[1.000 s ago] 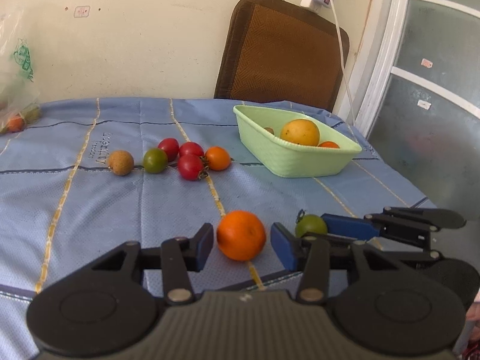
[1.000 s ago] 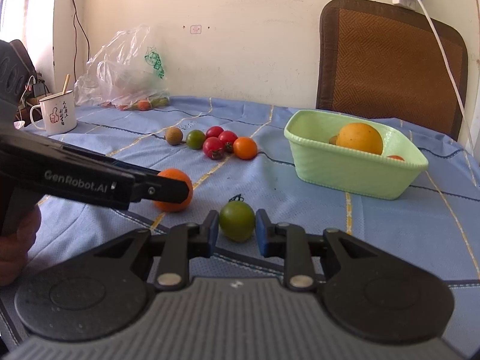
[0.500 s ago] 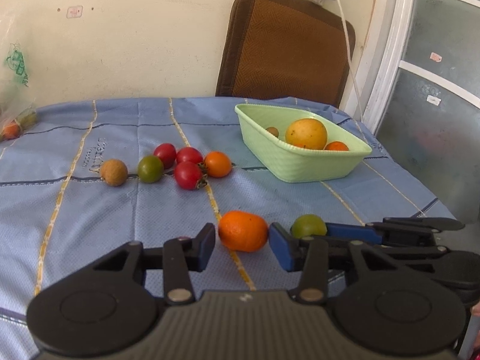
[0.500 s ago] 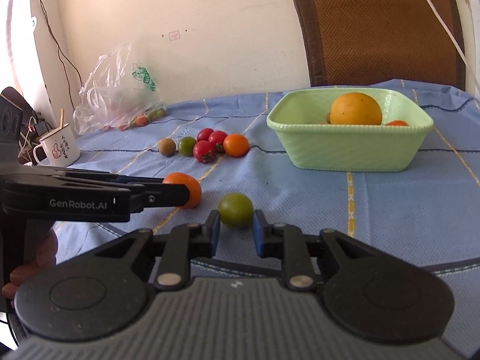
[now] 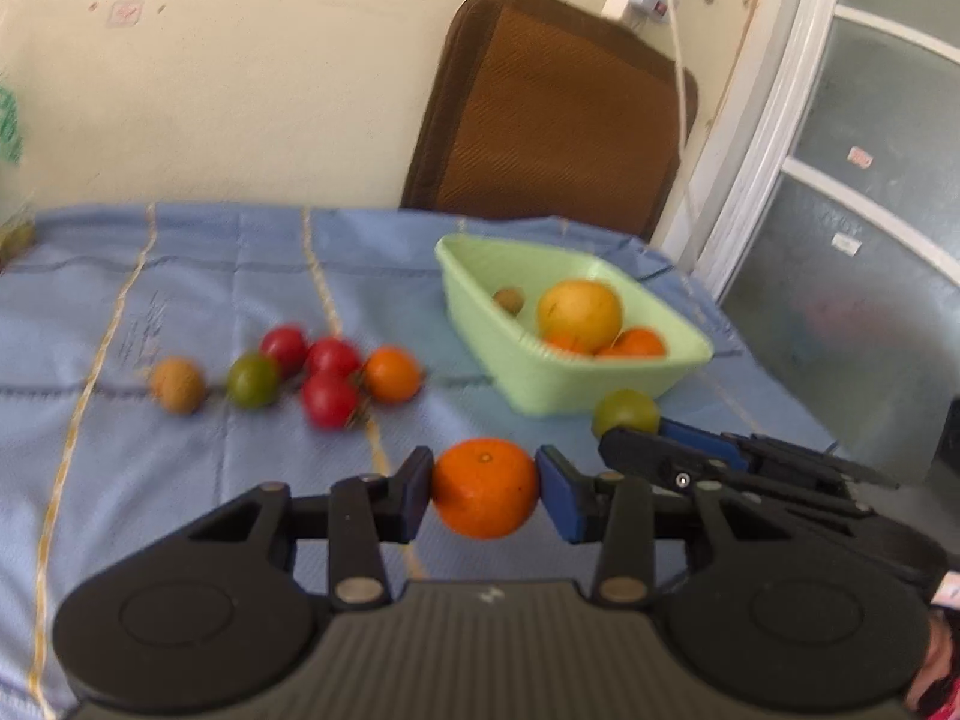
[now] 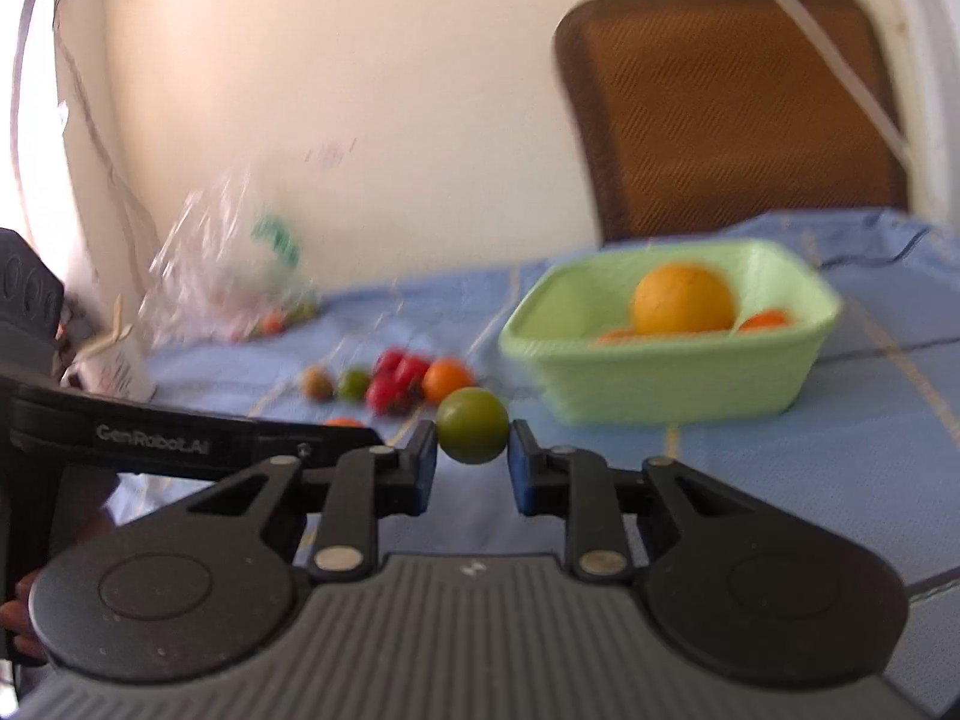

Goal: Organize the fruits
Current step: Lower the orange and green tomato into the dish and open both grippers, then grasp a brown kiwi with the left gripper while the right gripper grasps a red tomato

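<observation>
My left gripper is shut on an orange tangerine and holds it above the blue cloth. My right gripper is shut on a green tomato, lifted off the table; the tomato also shows in the left wrist view. A light green basket ahead holds a big yellow-orange fruit, small oranges and a brown fruit. The basket shows in the right wrist view too.
A loose group of red tomatoes, an orange one, a green one and a brown fruit lies left of the basket. A plastic bag and a mug stand far left. A brown chair stands behind the table.
Both grippers have closed on their fruits and lifted them off the cloth, moving toward the basket. Both views are blurred by motion.
</observation>
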`<state>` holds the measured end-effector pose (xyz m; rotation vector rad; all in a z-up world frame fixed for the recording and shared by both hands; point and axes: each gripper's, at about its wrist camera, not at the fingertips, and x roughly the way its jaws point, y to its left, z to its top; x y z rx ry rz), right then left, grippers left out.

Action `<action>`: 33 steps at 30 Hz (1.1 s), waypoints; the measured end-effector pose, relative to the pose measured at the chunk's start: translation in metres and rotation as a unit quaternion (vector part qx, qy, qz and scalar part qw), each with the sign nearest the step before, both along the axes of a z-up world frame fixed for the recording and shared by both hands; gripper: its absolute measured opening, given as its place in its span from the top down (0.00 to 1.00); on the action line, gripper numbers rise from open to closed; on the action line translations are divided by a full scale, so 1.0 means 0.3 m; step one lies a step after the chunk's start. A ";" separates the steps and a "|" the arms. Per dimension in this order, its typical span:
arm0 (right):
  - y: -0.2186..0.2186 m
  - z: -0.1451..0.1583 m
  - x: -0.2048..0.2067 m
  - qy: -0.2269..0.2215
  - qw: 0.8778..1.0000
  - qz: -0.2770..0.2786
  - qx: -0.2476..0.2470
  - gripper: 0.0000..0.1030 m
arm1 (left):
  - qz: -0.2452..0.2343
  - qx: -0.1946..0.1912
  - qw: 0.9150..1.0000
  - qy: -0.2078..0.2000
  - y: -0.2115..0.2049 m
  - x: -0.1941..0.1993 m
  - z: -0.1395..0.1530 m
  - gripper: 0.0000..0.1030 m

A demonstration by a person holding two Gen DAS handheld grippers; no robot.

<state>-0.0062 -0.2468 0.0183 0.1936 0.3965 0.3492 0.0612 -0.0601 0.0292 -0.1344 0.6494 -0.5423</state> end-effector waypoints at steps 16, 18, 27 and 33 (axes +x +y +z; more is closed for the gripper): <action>-0.102 0.022 0.120 -0.044 0.992 -0.116 -0.022 0.61 | 0.000 -0.013 1.000 0.002 -0.249 0.306 0.043 0.56; -0.114 0.022 0.114 -0.048 0.991 -0.121 -0.012 0.61 | 0.005 -0.019 1.000 -0.003 -0.213 0.288 0.059 0.54; -0.117 0.025 0.061 -0.082 0.990 -0.112 0.001 0.60 | 0.120 -0.015 0.991 -0.053 0.219 0.134 0.104 0.54; 0.060 0.031 0.073 -0.043 0.998 0.033 -0.019 0.62 | 0.147 0.008 0.989 -0.021 0.347 0.118 -0.006 0.54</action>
